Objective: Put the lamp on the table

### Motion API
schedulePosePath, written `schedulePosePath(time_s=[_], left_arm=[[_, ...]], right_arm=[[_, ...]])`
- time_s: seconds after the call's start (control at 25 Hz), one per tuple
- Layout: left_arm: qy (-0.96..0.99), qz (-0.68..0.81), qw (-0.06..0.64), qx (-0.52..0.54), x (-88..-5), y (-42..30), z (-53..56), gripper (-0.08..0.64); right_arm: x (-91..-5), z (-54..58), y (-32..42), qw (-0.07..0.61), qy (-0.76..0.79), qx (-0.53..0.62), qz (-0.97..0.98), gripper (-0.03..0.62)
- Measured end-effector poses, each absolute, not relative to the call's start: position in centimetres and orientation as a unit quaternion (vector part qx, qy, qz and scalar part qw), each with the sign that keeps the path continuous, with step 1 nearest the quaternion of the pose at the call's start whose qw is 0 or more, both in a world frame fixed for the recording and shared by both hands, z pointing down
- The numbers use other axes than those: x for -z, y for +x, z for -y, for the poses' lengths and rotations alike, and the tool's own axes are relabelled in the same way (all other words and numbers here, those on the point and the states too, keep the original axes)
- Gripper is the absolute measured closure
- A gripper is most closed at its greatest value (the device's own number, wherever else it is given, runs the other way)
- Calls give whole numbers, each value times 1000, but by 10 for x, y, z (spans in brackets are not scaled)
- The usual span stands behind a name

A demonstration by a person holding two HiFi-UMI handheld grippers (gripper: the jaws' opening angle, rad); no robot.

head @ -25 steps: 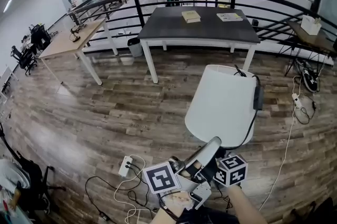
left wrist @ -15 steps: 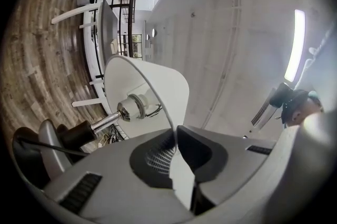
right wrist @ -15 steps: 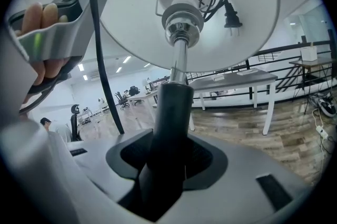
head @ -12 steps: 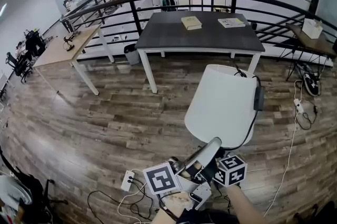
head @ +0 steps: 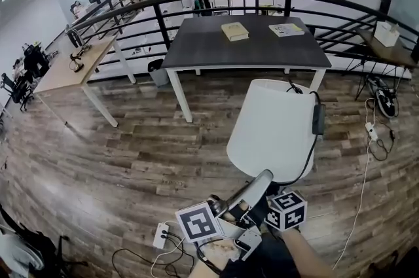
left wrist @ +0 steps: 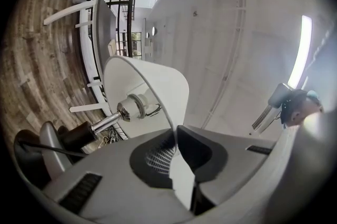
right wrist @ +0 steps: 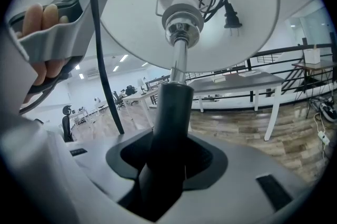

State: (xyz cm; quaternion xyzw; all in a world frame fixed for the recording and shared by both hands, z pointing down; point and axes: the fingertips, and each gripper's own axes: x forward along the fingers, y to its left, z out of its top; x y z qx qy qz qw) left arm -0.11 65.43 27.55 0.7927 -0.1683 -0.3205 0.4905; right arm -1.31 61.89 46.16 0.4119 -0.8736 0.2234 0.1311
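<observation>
- The right tongs (right wrist: 168,157) are clamped on the dark stem (right wrist: 171,112) of the lamp (head: 275,133). The stem fills the gap between the jaws.
- The left tongs (left wrist: 176,136) are closed on the thin rim of the white shade (left wrist: 158,91), with one jaw inside the shade and one outside.
- The lamp is carried clear of the floor (head: 131,152) by both tongs. No part of it rests on anything.
- Long axis: the stem runs forward and upward from the right tongs, with the shade at the far end. The lamp is tilted, not upright. Its base is not in view.
- The cord (right wrist: 102,70) hangs loose beside the stem, to the left of the right tongs.
- The dark tabletop (head: 196,48) lies straight ahead of both tongs, beyond the shade and well apart from it.
- The left tongs, on the shade rim, are nearer the tabletop. The right tongs grip further back on the stem.
- A book (head: 235,31) and a booklet (head: 287,29) lie towards the far side. The near part of the tabletop is bare.
- Judgement: the coming move calls for travel forward, then bringing the stem upright over the near part.
</observation>
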Motion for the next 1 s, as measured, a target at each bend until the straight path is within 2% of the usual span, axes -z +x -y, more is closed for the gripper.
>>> schedulePosePath(time_s=[0.48, 1.0], left_arm=[[786, 172, 499, 323, -283, 7, -603, 517], [785, 191, 486, 334, -289, 22, -488, 517]], right_arm=[[-470, -571, -6, 137, 410, -233, 871, 414], [-475, -458, 6, 137, 387, -229, 882, 411]])
